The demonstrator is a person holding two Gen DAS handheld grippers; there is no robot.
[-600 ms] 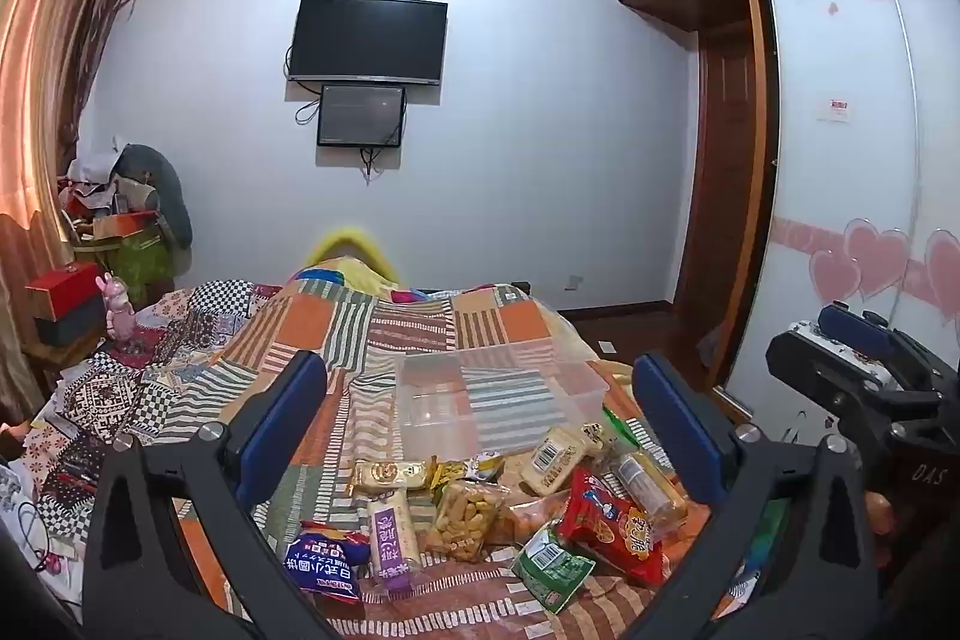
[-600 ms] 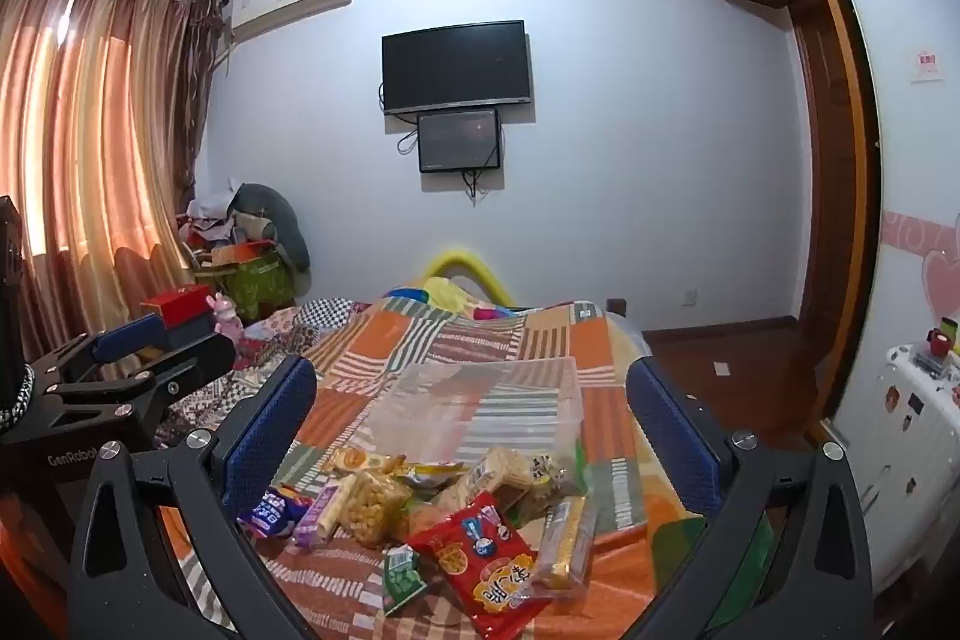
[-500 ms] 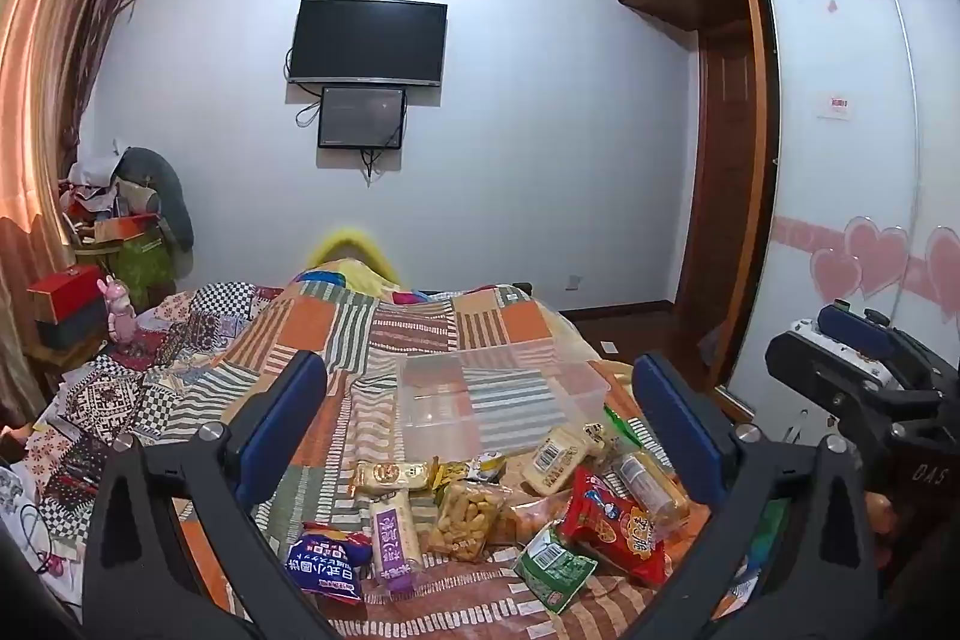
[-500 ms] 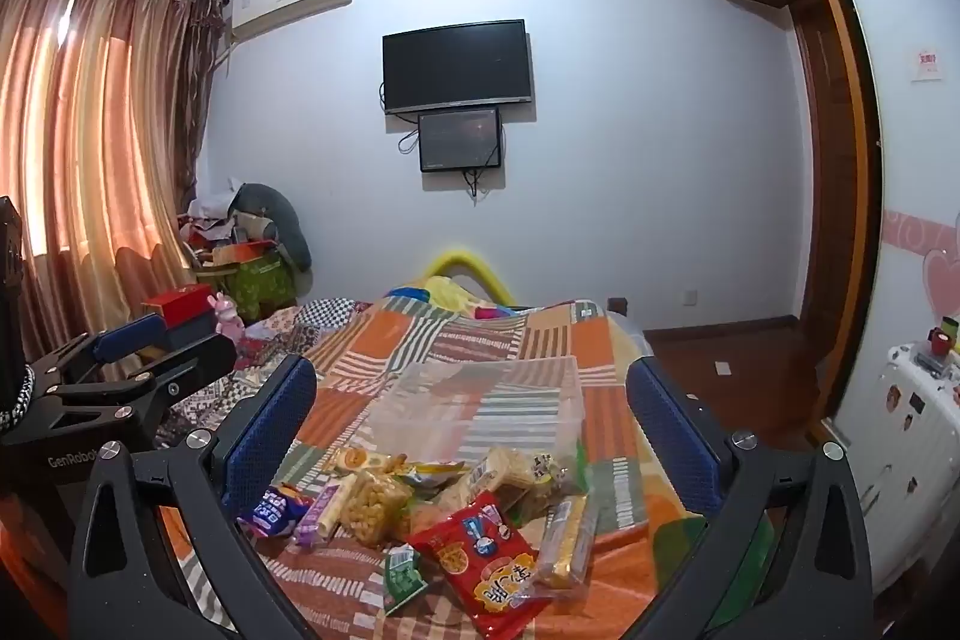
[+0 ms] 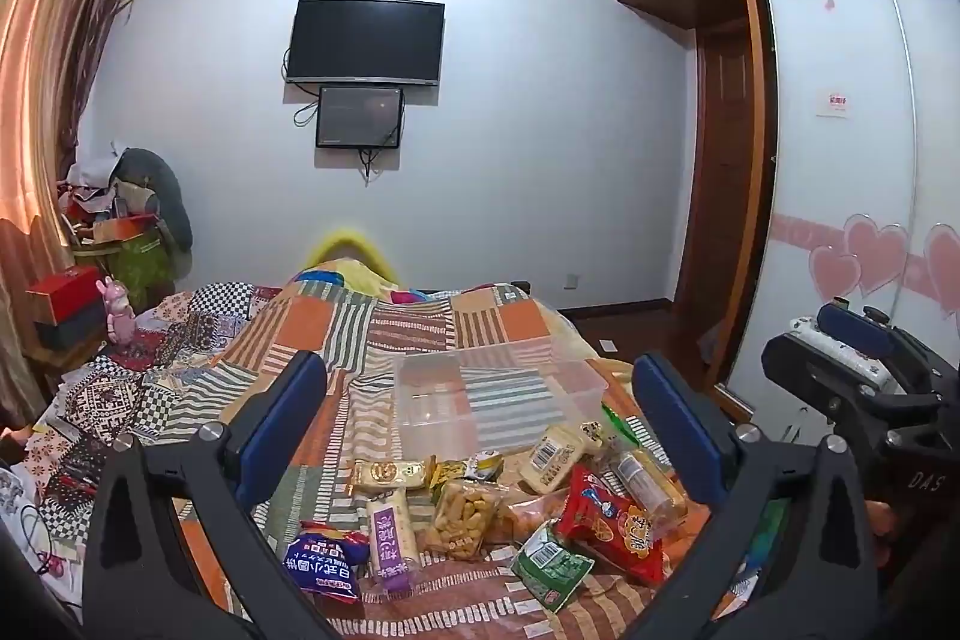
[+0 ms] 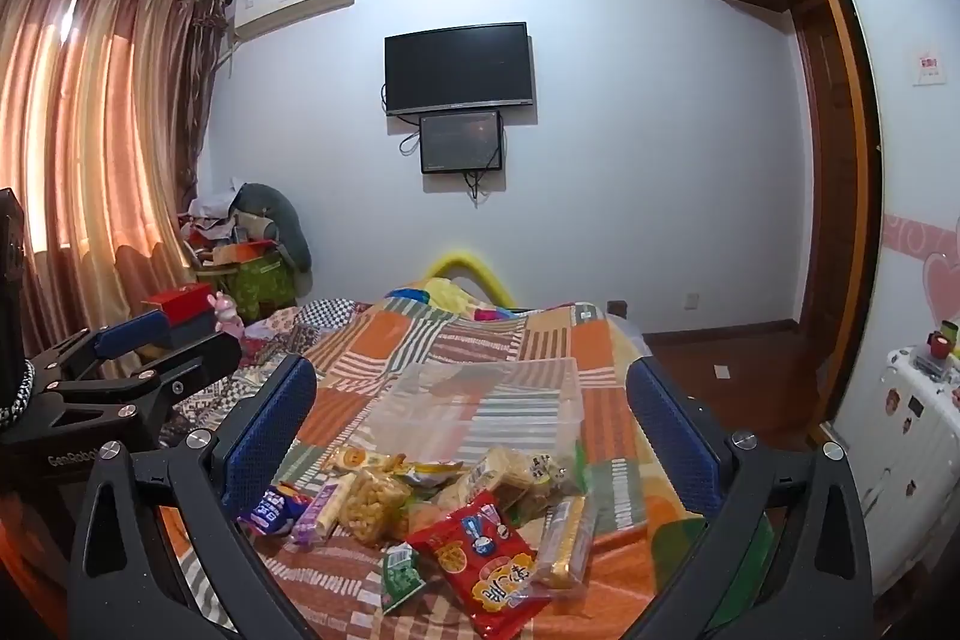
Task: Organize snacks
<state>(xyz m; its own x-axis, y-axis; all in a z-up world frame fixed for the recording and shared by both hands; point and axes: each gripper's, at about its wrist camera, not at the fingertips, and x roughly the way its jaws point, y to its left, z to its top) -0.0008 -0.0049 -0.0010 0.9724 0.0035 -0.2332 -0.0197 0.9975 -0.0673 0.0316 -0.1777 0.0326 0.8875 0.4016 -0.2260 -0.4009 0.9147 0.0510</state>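
Observation:
Several snack packets lie in a loose pile on the patchwork bedspread: a red bag, a blue packet, a green packet, a purple bar and a clear bag of puffs. A clear plastic bin stands just behind the pile. My left gripper is open and empty, held above the pile. My right gripper is open and empty, also above the pile.
The bed fills the middle of the room. A wardrobe stands to the right, curtains and a cluttered side table to the left. A TV hangs on the far wall.

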